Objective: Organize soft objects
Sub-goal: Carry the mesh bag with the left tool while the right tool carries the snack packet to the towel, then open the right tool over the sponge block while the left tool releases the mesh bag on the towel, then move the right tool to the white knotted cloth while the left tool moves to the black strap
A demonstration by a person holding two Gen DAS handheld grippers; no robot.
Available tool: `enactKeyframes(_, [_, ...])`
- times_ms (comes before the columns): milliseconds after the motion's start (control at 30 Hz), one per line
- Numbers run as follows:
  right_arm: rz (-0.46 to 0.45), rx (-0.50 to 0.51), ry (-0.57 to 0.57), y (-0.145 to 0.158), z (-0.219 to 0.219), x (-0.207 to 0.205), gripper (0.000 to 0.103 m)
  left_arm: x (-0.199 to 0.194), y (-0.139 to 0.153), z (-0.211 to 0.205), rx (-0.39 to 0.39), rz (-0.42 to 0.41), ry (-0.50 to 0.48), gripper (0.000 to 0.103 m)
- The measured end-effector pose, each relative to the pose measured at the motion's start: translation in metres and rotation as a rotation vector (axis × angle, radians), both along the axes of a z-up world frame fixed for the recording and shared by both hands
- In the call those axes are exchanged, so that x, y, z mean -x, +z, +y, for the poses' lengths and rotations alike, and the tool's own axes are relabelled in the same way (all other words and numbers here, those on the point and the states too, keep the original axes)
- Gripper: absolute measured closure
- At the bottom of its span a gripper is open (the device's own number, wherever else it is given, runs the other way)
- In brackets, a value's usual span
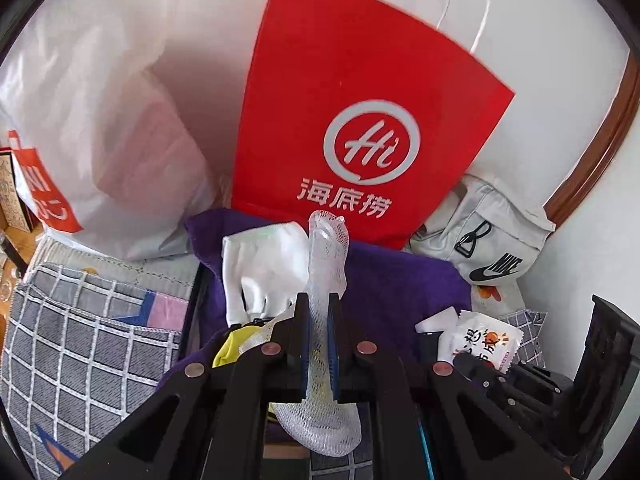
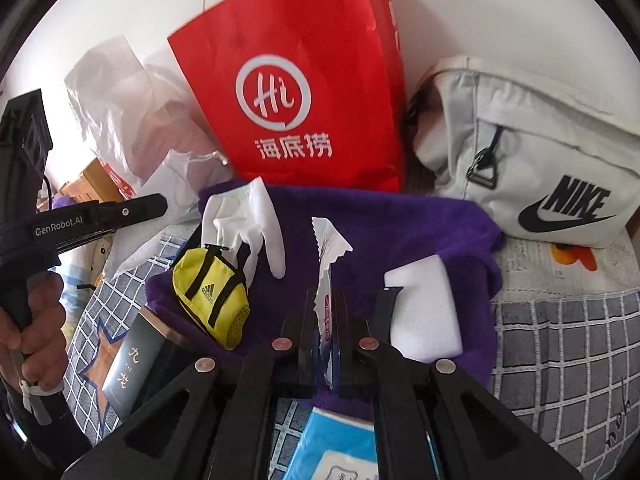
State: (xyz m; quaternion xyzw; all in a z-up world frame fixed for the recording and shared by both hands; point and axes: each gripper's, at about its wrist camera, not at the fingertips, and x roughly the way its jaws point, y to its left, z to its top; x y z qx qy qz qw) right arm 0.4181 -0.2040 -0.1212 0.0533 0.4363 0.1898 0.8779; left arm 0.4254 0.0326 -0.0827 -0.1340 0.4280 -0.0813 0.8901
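Note:
My left gripper (image 1: 319, 300) is shut on a white foam net sleeve (image 1: 326, 276) that sticks up between the fingers, above a purple towel (image 1: 396, 280). A white glove (image 1: 260, 264) and a small yellow bag (image 1: 232, 346) lie on the towel at the left. My right gripper (image 2: 325, 294) is shut on a white wet-wipe packet (image 2: 326, 272), held over the same purple towel (image 2: 400, 224). In the right wrist view the white glove (image 2: 240, 220), the yellow bag (image 2: 212, 296) and a white sponge block (image 2: 428, 308) lie on the towel.
A red paper bag (image 1: 352, 120) stands behind the towel, with a white plastic bag (image 1: 92, 120) to its left and a grey Nike bag (image 2: 528, 160) to its right. A checked cloth (image 2: 560, 360) covers the surface. A blue tissue pack (image 2: 336, 444) and a dark box (image 2: 128, 368) lie near.

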Motion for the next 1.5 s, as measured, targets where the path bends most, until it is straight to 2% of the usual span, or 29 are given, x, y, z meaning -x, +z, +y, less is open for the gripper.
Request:
enactKeyframes(167, [0.044,0.016,0.036,-0.017,0.01,-0.012,0.098,-0.017,-0.022,-0.002,-0.018,0.052,-0.009,0.095])
enactKeyframes(300, [0.096,0.03,0.055,-0.03,0.012,-0.02,0.097,-0.022,-0.031,-0.003,-0.036,0.05,-0.016,0.095])
enactKeyframes(533, [0.172,0.041,0.034,-0.052,0.008,-0.03,0.097,-0.029,-0.045,-0.003,0.019,0.091,-0.039,0.095])
enactKeyframes(667, [0.179,0.054,0.021,-0.056,0.008,-0.033,0.096,-0.029,-0.045,-0.006,0.0,0.094,-0.054,0.087])
enactKeyframes(733, [0.191,0.027,0.021,-0.055,0.006,-0.033,0.095,-0.03,-0.046,-0.006,0.008,0.098,-0.057,0.08])
enactKeyframes(767, [0.184,0.02,0.017,-0.053,0.005,-0.033,0.09,-0.031,-0.046,-0.005,0.012,0.101,-0.057,0.076])
enactKeyframes(867, [0.158,0.044,-0.003,-0.048,0.003,-0.03,0.075,-0.031,-0.046,-0.004,0.024,0.099,-0.061,0.071])
enactKeyframes(967, [0.13,0.029,-0.016,-0.039,-0.001,-0.027,0.067,-0.03,-0.044,-0.003,0.022,0.092,-0.067,0.059])
enactKeyframes(1167, [0.041,0.118,-0.051,-0.021,-0.001,-0.014,0.065,-0.023,-0.032,0.0,0.021,0.086,-0.059,0.059])
enactKeyframes(1367, [-0.012,0.058,-0.054,-0.001,-0.004,0.018,0.06,-0.004,-0.018,0.011,0.0,0.072,-0.045,0.059])
enactKeyframes(1500, [-0.036,0.086,-0.025,0.006,-0.002,0.058,0.06,0.017,-0.013,0.024,0.017,0.089,-0.019,0.058])
